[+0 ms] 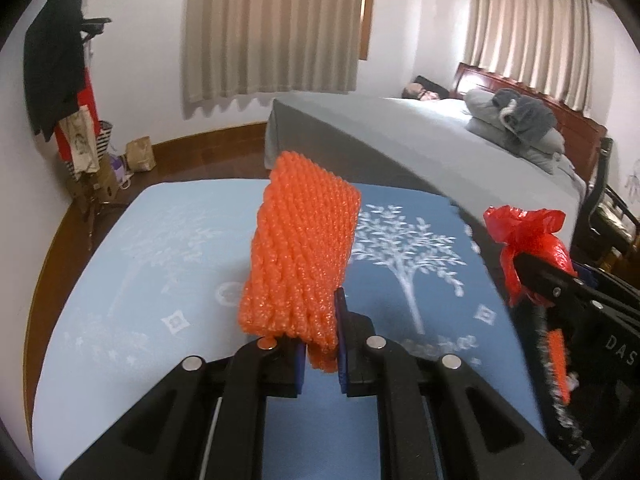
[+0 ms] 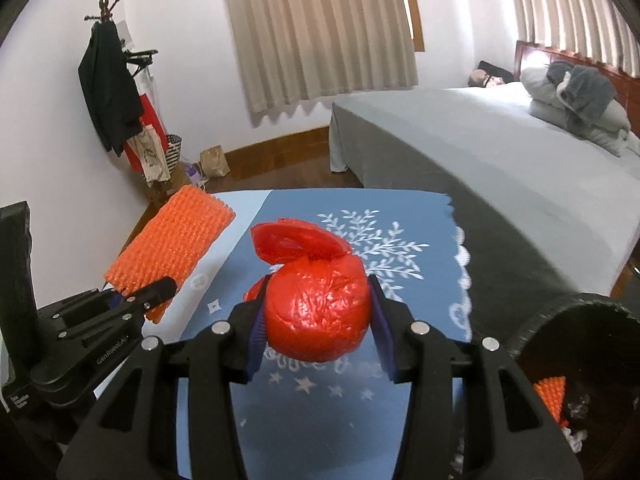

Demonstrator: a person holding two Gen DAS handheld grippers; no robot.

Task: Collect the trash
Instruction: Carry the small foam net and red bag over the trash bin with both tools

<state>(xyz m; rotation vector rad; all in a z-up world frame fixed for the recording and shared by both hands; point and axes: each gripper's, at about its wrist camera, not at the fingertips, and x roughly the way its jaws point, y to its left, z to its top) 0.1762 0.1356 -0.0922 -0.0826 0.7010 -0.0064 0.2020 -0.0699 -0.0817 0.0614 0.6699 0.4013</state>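
- Where the left claw [image 1: 320, 344] presses together, it clamps the bottom edge of an orange foam net sleeve [image 1: 300, 256], which stands up from the pads above the desk.
- From the right wrist view, that same sleeve [image 2: 168, 248] juts up and to the right out of the left claw [image 2: 136, 300], clear of the desk top.
- Between the pads of the right claw [image 2: 316, 320] sits a knotted red plastic bag [image 2: 316, 316], round and full, gripped on both sides, with its tied flaps fanning out behind it.
- From the left wrist view, the bag [image 1: 528, 240] shows at the right, caught in the right claw [image 1: 536, 280].
- Under both pieces lies the desk, covered with a blue cloth [image 2: 360, 400] printed with white trees and stars and edged with a white scalloped trim.
- At the lower right of the right wrist view stands a dark round bin [image 2: 576, 320], with another bit of orange netting [image 2: 554, 396] inside it.
- Beyond the desk is a bed [image 2: 480, 136] with a grey sheet, pillows [image 2: 576, 112] piled at its head.
- Beige curtains [image 2: 320, 32] hang on the far wall.
- A coat rack [image 2: 106, 80] with dark clothes stands at the left.
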